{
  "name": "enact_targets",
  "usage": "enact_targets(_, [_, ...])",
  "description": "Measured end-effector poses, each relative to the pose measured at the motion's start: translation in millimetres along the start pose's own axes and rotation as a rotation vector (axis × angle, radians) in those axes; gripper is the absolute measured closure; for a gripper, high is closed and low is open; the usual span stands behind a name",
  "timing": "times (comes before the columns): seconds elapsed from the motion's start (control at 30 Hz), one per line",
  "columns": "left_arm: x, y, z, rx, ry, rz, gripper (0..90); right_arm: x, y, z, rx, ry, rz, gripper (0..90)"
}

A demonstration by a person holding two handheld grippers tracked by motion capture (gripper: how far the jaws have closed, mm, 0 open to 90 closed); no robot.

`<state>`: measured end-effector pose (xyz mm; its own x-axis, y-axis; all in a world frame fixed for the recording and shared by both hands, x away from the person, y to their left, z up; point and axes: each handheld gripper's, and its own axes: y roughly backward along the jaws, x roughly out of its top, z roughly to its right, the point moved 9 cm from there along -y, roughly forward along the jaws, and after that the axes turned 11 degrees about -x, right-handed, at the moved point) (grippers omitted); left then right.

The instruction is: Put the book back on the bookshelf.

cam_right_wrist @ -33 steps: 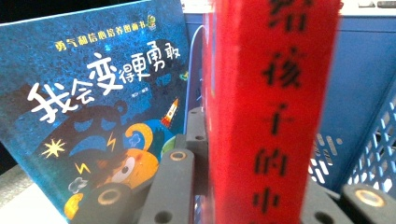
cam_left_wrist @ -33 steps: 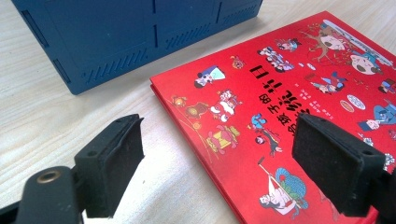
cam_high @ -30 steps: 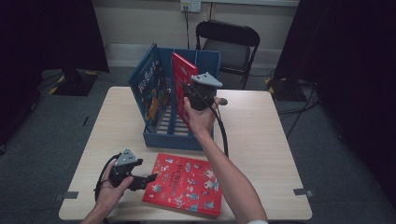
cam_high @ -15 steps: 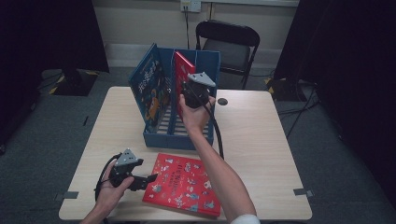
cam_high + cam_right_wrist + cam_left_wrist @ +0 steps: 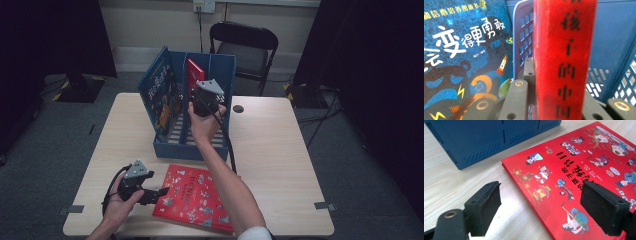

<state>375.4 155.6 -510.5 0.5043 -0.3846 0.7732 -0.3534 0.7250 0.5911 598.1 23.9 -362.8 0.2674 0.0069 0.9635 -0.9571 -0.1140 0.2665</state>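
Note:
A blue slotted book rack (image 5: 220, 65) stands mid-table. A blue picture book (image 5: 159, 95) leans in its left slot. My right gripper (image 5: 199, 95) is shut on the spine of an upright red book (image 5: 194, 74), holding it low in a middle slot. In the right gripper view the red spine (image 5: 564, 55) sits between the jaws, with the blue book (image 5: 461, 57) on its left. A second red book (image 5: 196, 197) lies flat near the table's front edge. My left gripper (image 5: 160, 192) rests open at that book's left edge. Its pads (image 5: 486, 205) straddle the book's corner (image 5: 574, 170) without touching it.
The wooden table (image 5: 280, 150) has bare surface to the right of the rack and along its left side. A black folding chair (image 5: 245, 50) stands behind the table. Cables trail from both grippers. The rack's front wall (image 5: 486, 140) is close ahead of my left gripper.
My right hand has sunk and shifted slightly left, lowering the upright red book deeper into the rack. The left gripper and the flat red book have not moved.

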Motion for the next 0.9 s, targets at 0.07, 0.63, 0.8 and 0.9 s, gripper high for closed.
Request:
enact_targets(0.07, [0.4,0.0,1.0,-0.001,-0.002,0.001,16.3,-1.1,-1.5,-1.3,-0.007,0.004,0.004,80.7])
enact_targets(0.63, [-0.3,-1.2,1.2,-0.006,-0.007,-0.005,16.4,-26.6,-5.4,0.2,0.013,-0.018,0.008,80.6])
enact_targets(0.8, [-0.7,-2.0,2.2,-0.008,-0.012,-0.014,16.5,-36.8,4.6,3.3,0.045,-0.007,-0.006,80.3])
enact_targets(0.9, [-1.0,-3.5,3.1,-0.008,-0.008,-0.017,16.5,-46.8,13.9,4.2,0.071,0.027,-0.025,79.0])
